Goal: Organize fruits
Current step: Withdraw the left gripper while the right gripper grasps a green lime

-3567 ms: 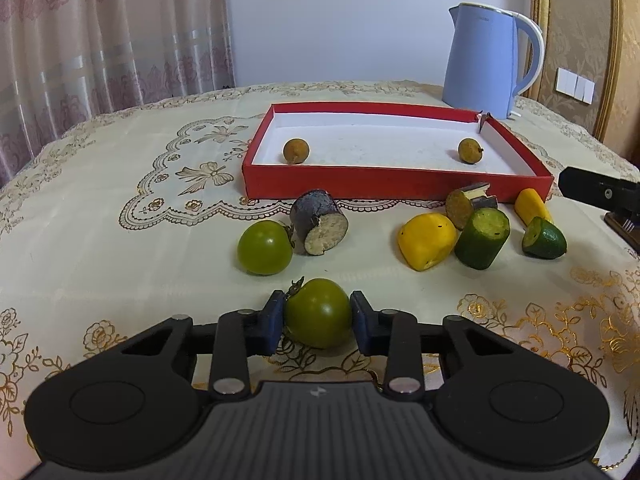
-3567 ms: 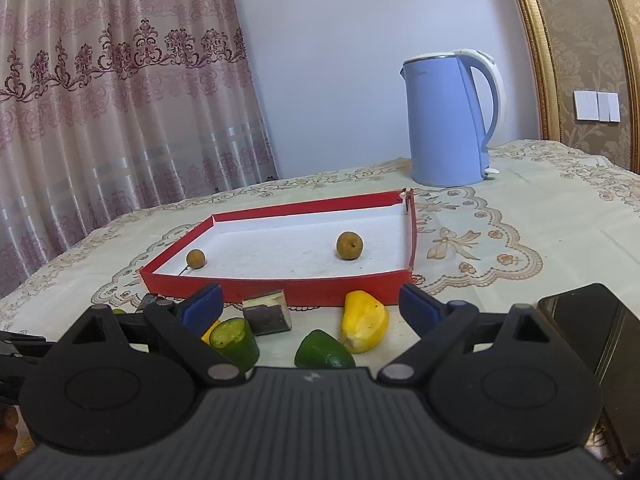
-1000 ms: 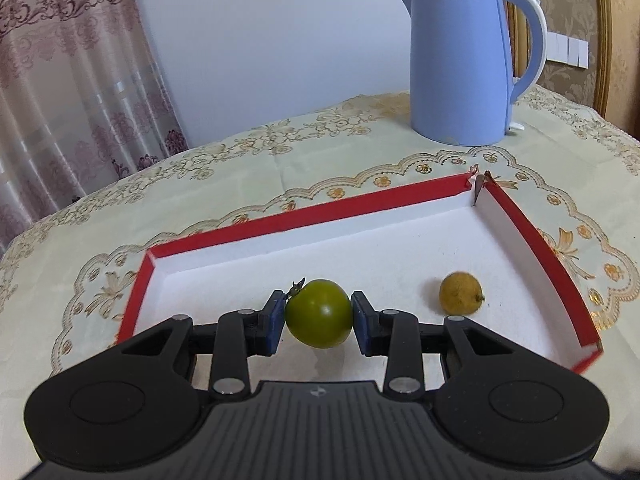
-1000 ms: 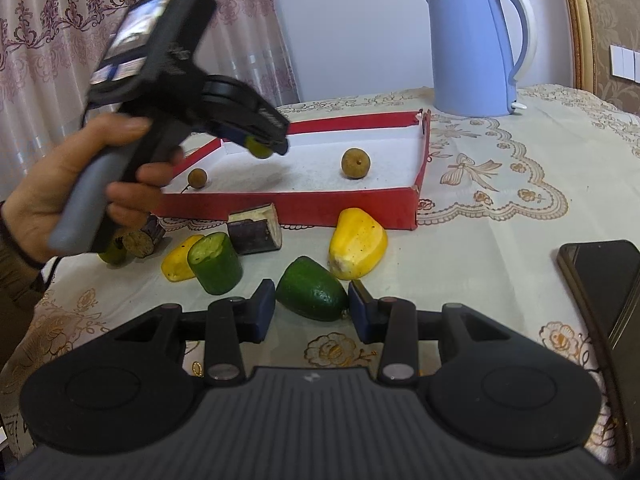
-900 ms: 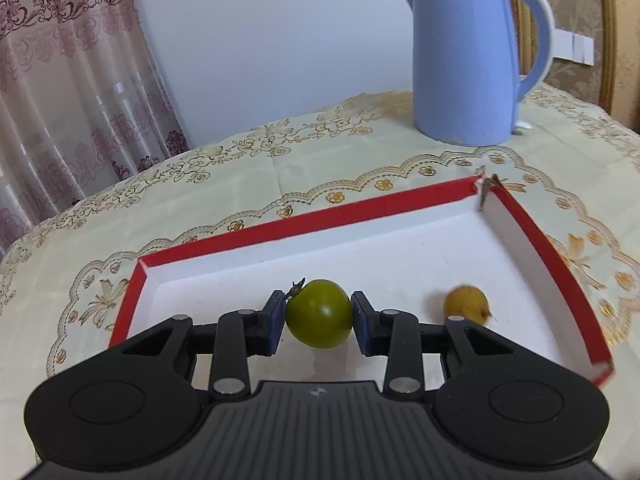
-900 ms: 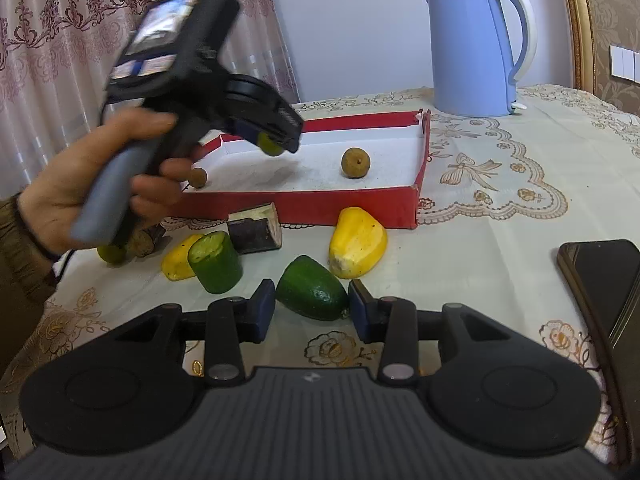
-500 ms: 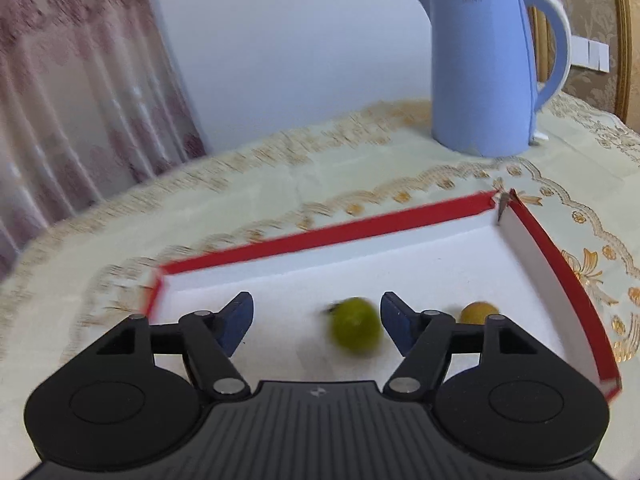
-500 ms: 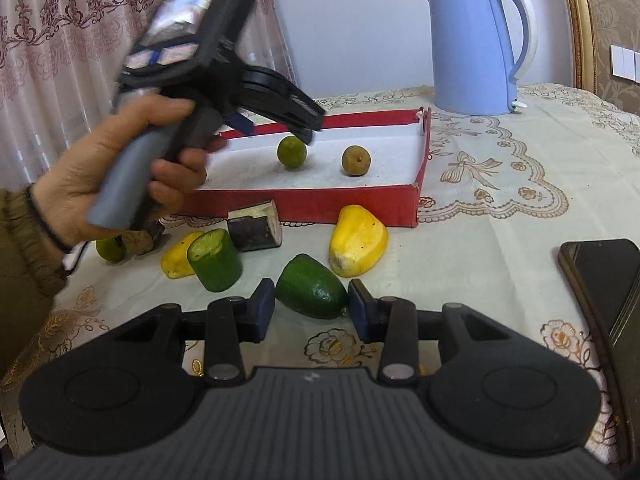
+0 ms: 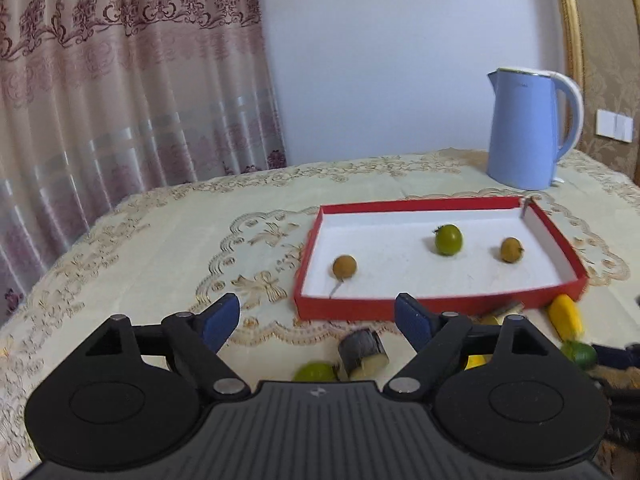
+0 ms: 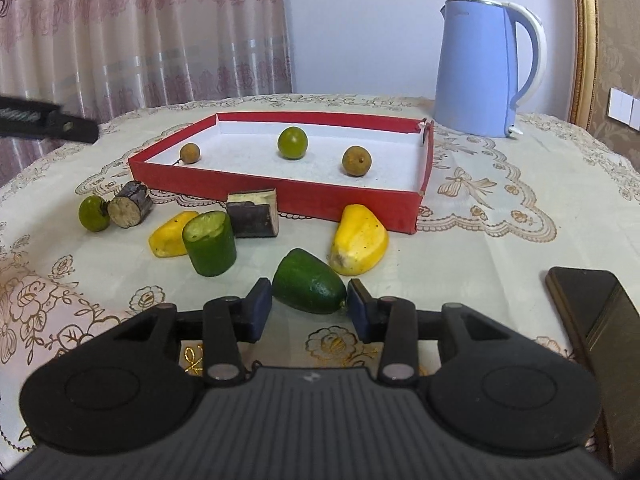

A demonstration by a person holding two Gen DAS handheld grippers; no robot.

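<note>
so the thing that matters here is the dark green tapered cucumber end piece [image 10: 309, 282] sitting right between the blue pads of the right gripper [image 10: 308, 309] — its long axis runs roughly crosswise, left to right between the jaws, fat cut end toward the left pad and the pointy tip toward the right one. the jaws are drawn in close around it, tip looks to be touching the right pad, left pad just beside the fat end, so i'd call that gripping it or about to; it's resting on the cream embroidered tablecloth [image 10: 480, 264]. the shallow red cardboard tray with a white floor [image 10: 280, 192] lies straight ahead past the piece, so my guess is a lift and a forward carry over the near wall. the left gripper [image 9: 318, 316] has its jaws spread wide with nothing in them, hovering back from the tray's left corner, well away from the cucumber end — the right hand is clearly the nearer one. inside the tray there's a small round green tomato [image 10: 292, 143] between two small brown round longan-like fruits [image 10: 356, 161] [image 10: 189, 153]. another green tomato [image 10: 93, 213] sits out on the cloth at the left. the pale blue electric kettle [image 10: 478, 68] has faint lettering near its rim in the left view, too small to read. no other writing i can make out.
</note>
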